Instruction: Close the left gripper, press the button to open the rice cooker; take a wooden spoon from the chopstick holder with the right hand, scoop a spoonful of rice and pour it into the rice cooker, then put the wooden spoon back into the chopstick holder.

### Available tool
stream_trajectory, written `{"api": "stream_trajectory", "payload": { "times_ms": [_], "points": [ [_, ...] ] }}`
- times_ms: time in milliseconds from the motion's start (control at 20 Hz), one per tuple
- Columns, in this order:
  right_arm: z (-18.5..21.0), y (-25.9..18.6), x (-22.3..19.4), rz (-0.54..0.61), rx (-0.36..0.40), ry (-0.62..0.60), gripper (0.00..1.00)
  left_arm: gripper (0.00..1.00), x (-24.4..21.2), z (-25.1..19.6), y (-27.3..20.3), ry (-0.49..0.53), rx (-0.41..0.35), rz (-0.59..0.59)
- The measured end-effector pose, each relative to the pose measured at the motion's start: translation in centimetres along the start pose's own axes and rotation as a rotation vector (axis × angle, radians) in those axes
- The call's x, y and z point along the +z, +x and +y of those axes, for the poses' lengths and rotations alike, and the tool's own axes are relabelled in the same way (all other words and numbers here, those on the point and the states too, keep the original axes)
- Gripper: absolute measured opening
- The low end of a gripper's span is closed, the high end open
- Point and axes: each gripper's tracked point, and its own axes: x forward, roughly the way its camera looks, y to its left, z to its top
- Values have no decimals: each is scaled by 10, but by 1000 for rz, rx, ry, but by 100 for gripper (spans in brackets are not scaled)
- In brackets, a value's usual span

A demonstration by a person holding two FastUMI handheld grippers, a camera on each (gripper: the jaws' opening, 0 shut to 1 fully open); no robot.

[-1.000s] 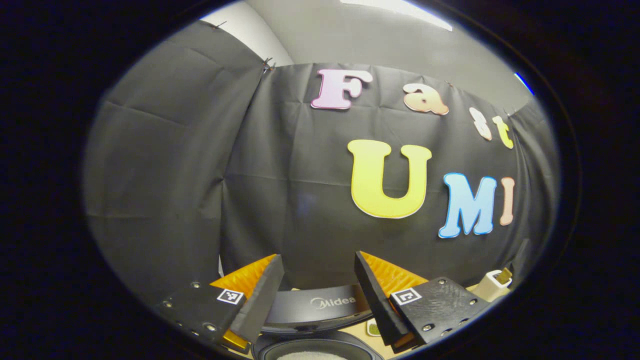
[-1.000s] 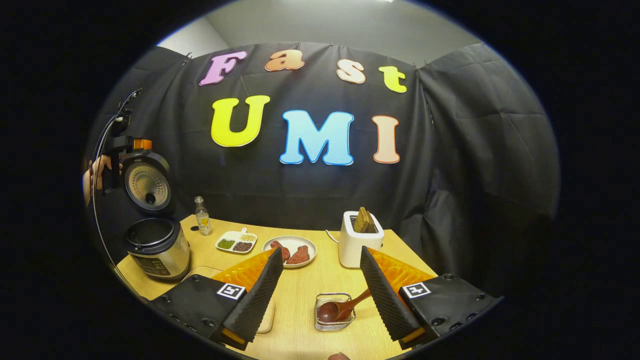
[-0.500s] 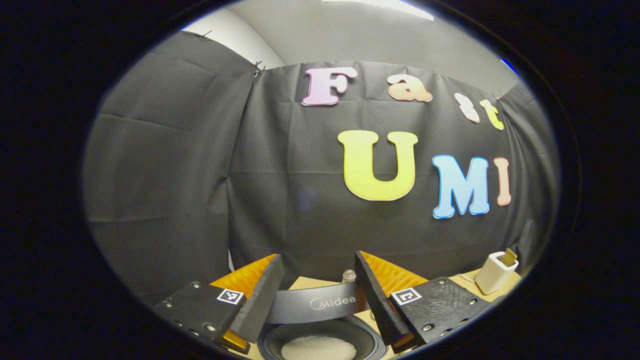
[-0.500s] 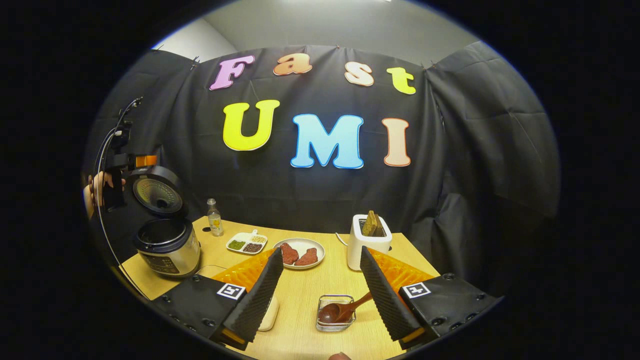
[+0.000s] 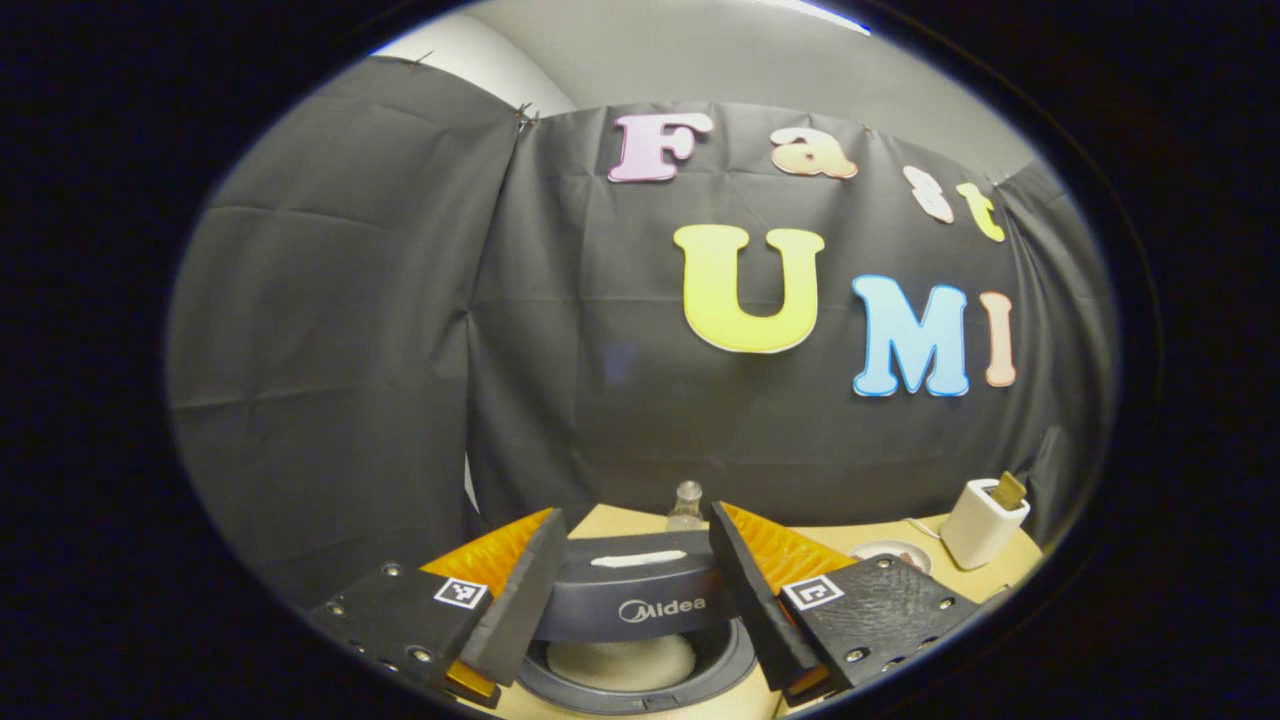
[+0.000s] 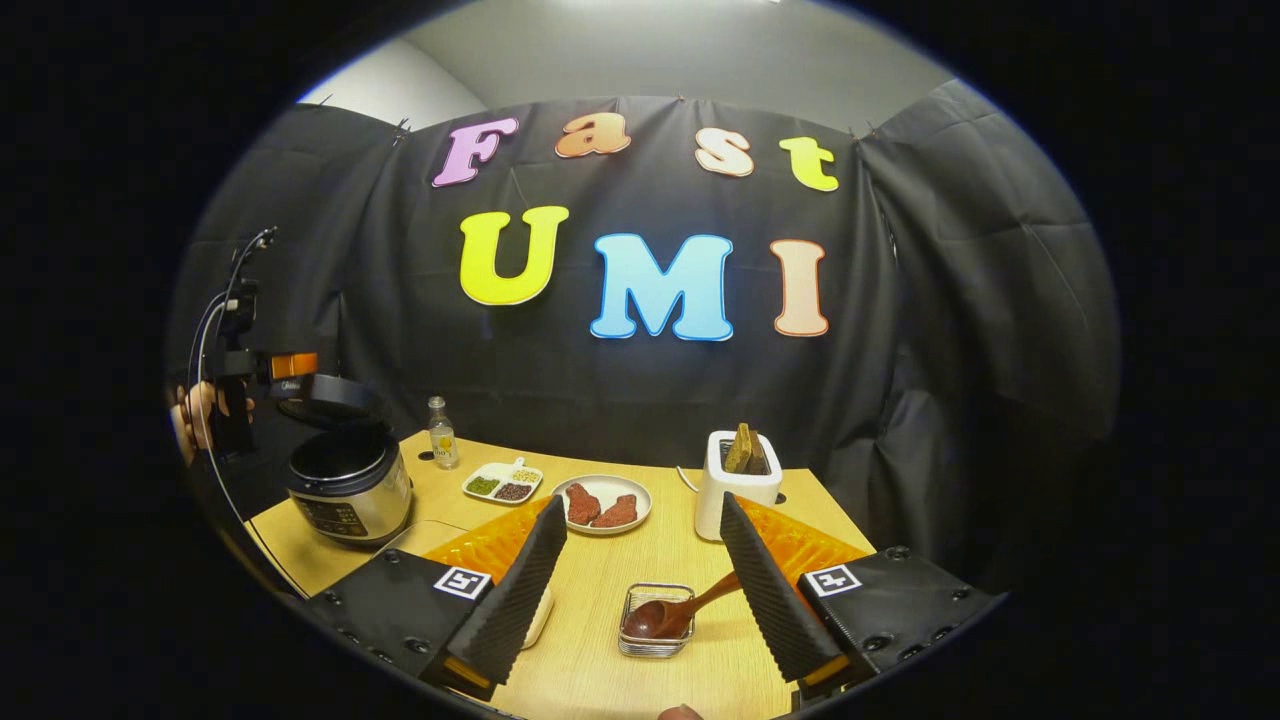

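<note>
In the left gripper view my left gripper point(image 5: 635, 515) is open, its fingers standing on either side of the rice cooker's dark lid point(image 5: 637, 590). The lid hangs low over the pot, which holds white rice point(image 5: 620, 662). In the right gripper view the rice cooker point(image 6: 350, 485) stands at the table's left end with its lid point(image 6: 325, 390) nearly level. A hand point(image 6: 195, 415) holds the left gripper point(image 6: 285, 366) at the lid. My right gripper point(image 6: 640, 510) is open above the wooden spoon point(image 6: 665, 615), which lies in the wire chopstick holder point(image 6: 655, 635).
On the wooden table point(image 6: 600, 560) stand a small bottle point(image 6: 440, 445), a divided dish of beans point(image 6: 502, 482), a plate of meat point(image 6: 600, 500) and a white toaster point(image 6: 738, 480). A white dish point(image 6: 537, 620) is partly hidden behind my right gripper's left finger.
The cooker's lid has swung down from upright to nearly level, and the left gripper has come down with it. The right gripper has drifted slightly; the spoon has stayed in its holder.
</note>
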Motion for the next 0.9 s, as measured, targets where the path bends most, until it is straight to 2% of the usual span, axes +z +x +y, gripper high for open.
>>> {"api": "stream_trajectory", "payload": {
  "times_ms": [50,150,550,650,700,900],
  "points": [
    [-2,-1,-1,1,0,1,98,94,-7,0,-3,-3,5,11],
    [-6,-2,-3,4,1,6,98,89,-20,-2,-8,-10,5,26],
    [-17,-7,-6,5,0,19,98,89,-85,-5,-21,1,22,110],
    [-19,-8,-6,8,-3,20,98,92,-92,-6,-26,-6,20,106],
    [-21,-8,-7,10,-4,21,98,89,-95,-6,-26,-9,22,109],
    [-26,-8,-9,19,-10,17,98,89,-123,-6,-22,4,46,164]
  ]
}}
